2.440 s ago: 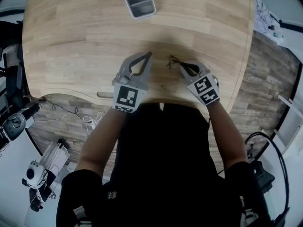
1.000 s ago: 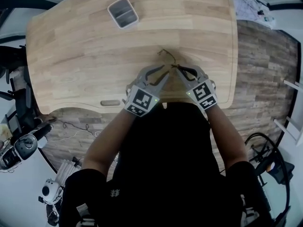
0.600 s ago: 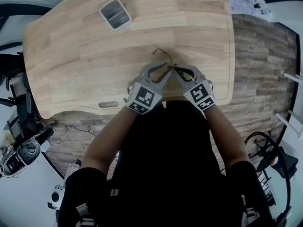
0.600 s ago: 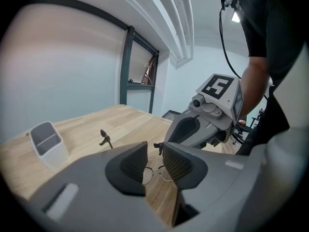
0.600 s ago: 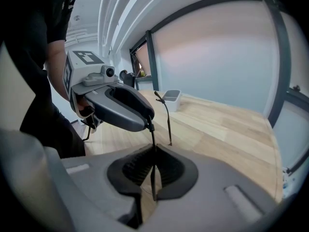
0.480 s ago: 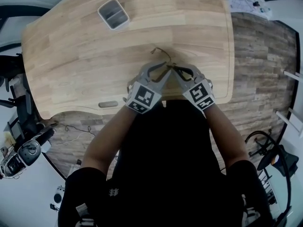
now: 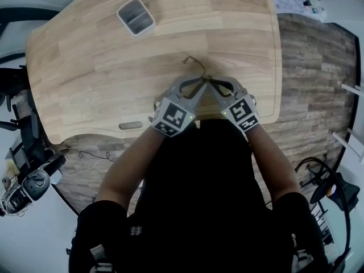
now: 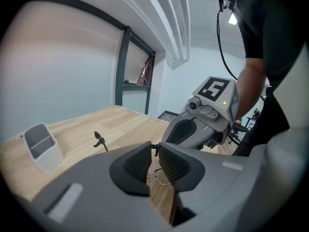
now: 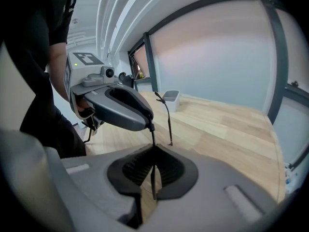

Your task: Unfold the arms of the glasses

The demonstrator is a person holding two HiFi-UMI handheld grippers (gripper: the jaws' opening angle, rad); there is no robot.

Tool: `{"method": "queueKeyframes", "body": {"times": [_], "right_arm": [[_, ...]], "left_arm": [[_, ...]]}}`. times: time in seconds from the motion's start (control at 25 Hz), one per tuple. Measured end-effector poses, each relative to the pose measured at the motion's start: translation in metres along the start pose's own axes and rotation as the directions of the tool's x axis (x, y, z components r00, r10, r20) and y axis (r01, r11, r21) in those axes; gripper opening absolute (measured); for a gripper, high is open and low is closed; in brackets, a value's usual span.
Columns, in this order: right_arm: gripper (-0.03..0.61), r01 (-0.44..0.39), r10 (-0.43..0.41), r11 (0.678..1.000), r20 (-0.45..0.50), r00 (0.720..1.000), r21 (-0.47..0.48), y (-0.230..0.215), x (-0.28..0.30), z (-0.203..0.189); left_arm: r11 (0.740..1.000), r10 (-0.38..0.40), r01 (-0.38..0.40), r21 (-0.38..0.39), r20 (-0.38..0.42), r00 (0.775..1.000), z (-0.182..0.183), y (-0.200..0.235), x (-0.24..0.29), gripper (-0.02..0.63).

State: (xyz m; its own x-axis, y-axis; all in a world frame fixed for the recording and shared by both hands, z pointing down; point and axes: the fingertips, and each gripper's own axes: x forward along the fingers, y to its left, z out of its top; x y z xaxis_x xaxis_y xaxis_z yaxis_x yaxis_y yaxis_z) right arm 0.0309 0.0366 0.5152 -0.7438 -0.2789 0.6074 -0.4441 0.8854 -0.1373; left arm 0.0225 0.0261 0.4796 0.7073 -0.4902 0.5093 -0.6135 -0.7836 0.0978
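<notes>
Once wide, left gripper (image 7: 200,85) on glasses (image 7: 197,66)

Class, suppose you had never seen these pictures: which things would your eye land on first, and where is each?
The left tool and right tool meet tip to tip at the near edge of the wooden table, pinching thin dark glasses between them; the left tool's jaws have just been closing on the frame. One arm of the glasses juts out over the table, and a small grey box sits alone at the far left.
</notes>
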Motion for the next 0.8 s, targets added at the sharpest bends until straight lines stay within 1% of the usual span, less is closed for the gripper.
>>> {"method": "queueKeyframes", "body": {"times": [0.16,0.36,0.48,0.6,0.72,0.8], "right_arm": [[0.020,-0.033,0.033,0.999,0.007,0.999,0.017,0.004,-0.002,-0.002],[0.040,-0.064,0.063,0.998,0.017,0.998,0.030,0.008,-0.007,-0.001],[0.044,-0.085,0.078,0.992,0.075,0.994,0.090,0.008,-0.015,0.007],[0.044,-0.079,0.058,0.987,0.145,0.988,0.141,0.002,-0.028,0.021],[0.044,-0.069,0.045,0.990,0.187,0.981,0.125,0.000,-0.038,0.030],[0.044,-0.048,0.024,0.991,0.194,0.981,0.122,-0.003,-0.043,0.031]], "left_arm": [[1.000,-0.016,0.016,0.006,-0.006,1.000,-0.002,-0.005,0.000,0.052],[1.000,-0.013,0.013,0.018,0.002,1.000,0.000,-0.007,-0.001,0.048],[1.000,-0.016,0.016,0.021,0.003,1.000,0.002,-0.010,-0.002,0.048],[0.999,-0.018,0.018,0.029,0.007,1.000,0.005,-0.013,-0.003,0.046],[0.999,-0.021,0.020,0.038,0.005,1.000,0.007,-0.017,-0.003,0.038],[0.999,-0.022,0.022,0.041,0.005,1.000,0.008,-0.021,-0.003,0.038]]}}
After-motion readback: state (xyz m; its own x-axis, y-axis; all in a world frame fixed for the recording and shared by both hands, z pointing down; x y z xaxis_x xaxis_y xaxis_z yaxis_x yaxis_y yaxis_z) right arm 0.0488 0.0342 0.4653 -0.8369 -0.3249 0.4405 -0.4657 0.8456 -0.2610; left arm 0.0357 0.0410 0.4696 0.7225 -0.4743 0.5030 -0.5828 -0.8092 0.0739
